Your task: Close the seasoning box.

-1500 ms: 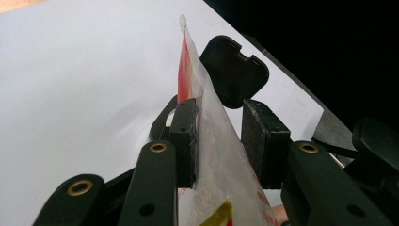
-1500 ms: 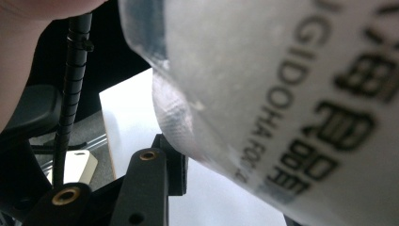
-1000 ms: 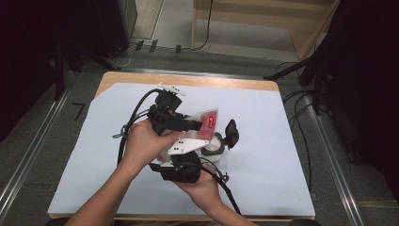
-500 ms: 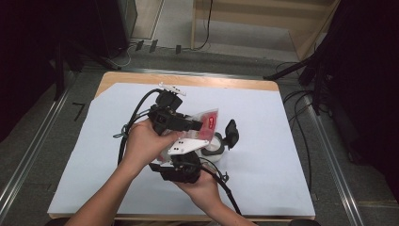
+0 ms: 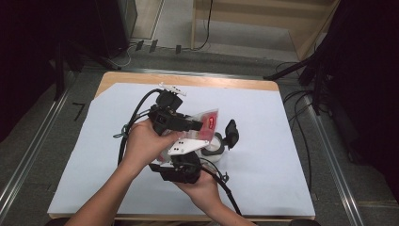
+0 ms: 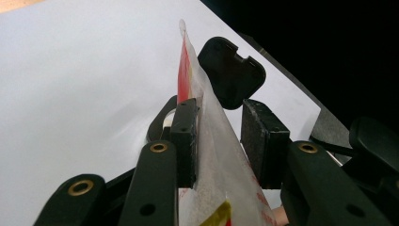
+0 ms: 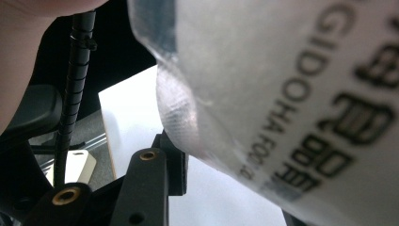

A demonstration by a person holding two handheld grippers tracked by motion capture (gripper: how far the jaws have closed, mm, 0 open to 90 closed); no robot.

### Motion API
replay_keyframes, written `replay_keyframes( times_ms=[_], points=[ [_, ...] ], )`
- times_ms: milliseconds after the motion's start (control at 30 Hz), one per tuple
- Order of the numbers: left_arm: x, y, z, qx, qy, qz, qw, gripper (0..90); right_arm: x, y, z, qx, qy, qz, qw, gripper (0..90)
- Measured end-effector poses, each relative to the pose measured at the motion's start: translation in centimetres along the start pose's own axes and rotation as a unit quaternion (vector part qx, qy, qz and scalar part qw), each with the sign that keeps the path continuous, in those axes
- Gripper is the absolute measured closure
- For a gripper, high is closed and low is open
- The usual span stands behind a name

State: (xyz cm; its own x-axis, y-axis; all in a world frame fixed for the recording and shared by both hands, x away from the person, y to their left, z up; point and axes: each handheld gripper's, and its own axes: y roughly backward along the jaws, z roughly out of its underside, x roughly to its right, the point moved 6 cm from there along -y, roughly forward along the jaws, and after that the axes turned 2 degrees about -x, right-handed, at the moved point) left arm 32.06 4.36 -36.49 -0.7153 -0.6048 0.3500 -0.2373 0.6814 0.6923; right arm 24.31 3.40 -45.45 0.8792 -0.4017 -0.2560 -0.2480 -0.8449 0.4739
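A clear plastic pouch (image 5: 209, 121) with a red label is held above the white table sheet (image 5: 282, 141). My left gripper (image 5: 197, 126) reaches in from the left and is shut on it. In the left gripper view the pouch (image 6: 211, 155) stands edge-up between the pads. My right gripper (image 5: 186, 157) comes up from below, under its white plate. In the right gripper view the pouch (image 7: 282, 94) presses on the left pad (image 7: 175, 162) and hides the other jaw. A small round container (image 5: 214, 148) with its black lid (image 5: 231, 133) flipped up sits just beyond.
Black cables (image 5: 136, 113) trail from both grippers across the left and near side of the sheet. The wooden table edge (image 5: 188, 80) runs along the back, with metal rails (image 5: 324, 141) on both sides. The black lid (image 6: 230, 70) stands close behind the pouch.
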Motion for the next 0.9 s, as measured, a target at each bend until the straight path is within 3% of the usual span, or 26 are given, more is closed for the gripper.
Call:
replay_keyframes(
  times_ms=[900],
  points=[
    [0.11,-0.02,0.05,-0.001,-0.005,-0.003,1.0000,67.5,-0.07,-0.01,0.09,0.004,0.001,0.001,1.0000,63.9]
  ],
)
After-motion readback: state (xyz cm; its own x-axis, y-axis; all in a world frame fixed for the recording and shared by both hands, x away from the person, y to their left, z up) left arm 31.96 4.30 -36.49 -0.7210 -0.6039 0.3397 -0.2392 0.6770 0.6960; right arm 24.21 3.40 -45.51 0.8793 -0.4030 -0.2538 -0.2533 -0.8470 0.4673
